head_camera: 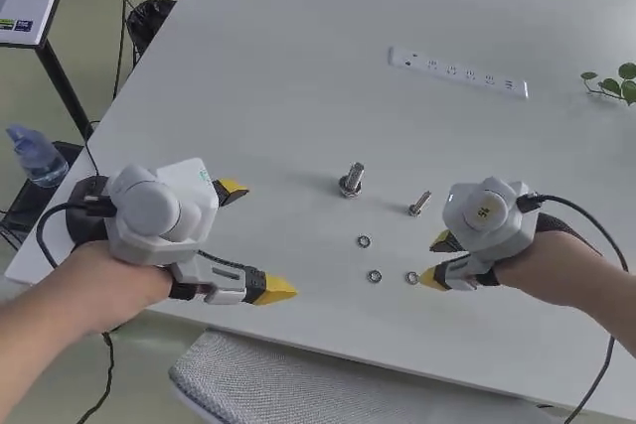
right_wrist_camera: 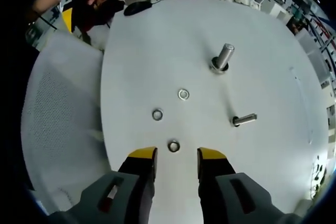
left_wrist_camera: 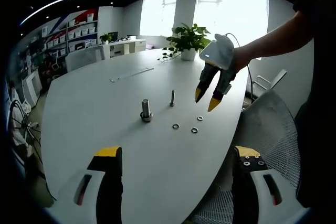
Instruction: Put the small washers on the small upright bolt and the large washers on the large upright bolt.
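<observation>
Left gripper [head_camera: 253, 238] gapes wide and empty at 8 o'clock, right gripper [head_camera: 436, 260] sits part-open at 4 o'clock right beside a washer [head_camera: 411, 277] lying flat at 6 o'clock from the small bolt [head_camera: 418, 204], tiny, light, slick-looking, so I'd pinch across its rim.

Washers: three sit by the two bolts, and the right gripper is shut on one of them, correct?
No. The right gripper is open and empty; the right gripper view shows all three washers on the table, the nearest washer just ahead of its jaws.
</observation>
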Demonstrator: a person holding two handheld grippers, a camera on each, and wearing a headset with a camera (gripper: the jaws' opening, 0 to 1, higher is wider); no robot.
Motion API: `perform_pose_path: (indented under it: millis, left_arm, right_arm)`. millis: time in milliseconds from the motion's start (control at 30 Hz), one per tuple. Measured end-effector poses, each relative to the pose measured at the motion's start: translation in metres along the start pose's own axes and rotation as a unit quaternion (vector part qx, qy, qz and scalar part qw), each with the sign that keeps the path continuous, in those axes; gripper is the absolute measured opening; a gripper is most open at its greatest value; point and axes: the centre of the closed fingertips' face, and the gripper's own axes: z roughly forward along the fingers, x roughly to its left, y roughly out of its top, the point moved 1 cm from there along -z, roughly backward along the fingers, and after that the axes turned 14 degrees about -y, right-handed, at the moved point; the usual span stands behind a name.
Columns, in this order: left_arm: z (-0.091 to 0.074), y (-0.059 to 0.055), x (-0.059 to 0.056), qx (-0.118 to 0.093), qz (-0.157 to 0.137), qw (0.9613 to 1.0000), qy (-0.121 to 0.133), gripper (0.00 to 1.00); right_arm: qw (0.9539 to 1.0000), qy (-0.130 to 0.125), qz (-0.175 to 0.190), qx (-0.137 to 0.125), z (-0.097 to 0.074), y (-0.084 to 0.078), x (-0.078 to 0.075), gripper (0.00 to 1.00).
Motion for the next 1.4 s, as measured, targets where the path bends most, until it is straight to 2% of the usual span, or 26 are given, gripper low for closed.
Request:
perform_pose_path:
  millis: [300, 400, 700, 1033, 1400]
  left_arm:
    - [0.001, -0.001, 0.003, 0.006, -0.001, 1.0, -0.003, 0.85]
    - [0.001, 0.0, 0.004, -0.001, -0.003, 1.0, -0.002, 0.85]
    - [-0.002, -0.001, 0.005, 0.007, -0.001, 1.0, 0.0, 0.83]
    - [-0.001, -0.004, 0.004, 0.014, 0.001, 0.9999, -0.003, 0.82]
    - [0.001, -0.005, 0.001, 0.014, -0.002, 0.9999, -0.006, 0.81]
  right_arm:
    - [1.0, -0.002, 0.003, 0.006, 0.022, -0.007, 0.006, 0.32]
    - [1.0, -0.002, 0.0, 0.009, 0.026, -0.009, 0.009, 0.32]
    - [0.9998, -0.009, -0.013, 0.015, 0.036, -0.016, 0.012, 0.31]
    - [0.9999, -0.006, -0.002, 0.011, 0.034, -0.016, 0.016, 0.27]
    - [0.9998, -0.005, -0.01, 0.017, 0.034, -0.014, 0.017, 0.23]
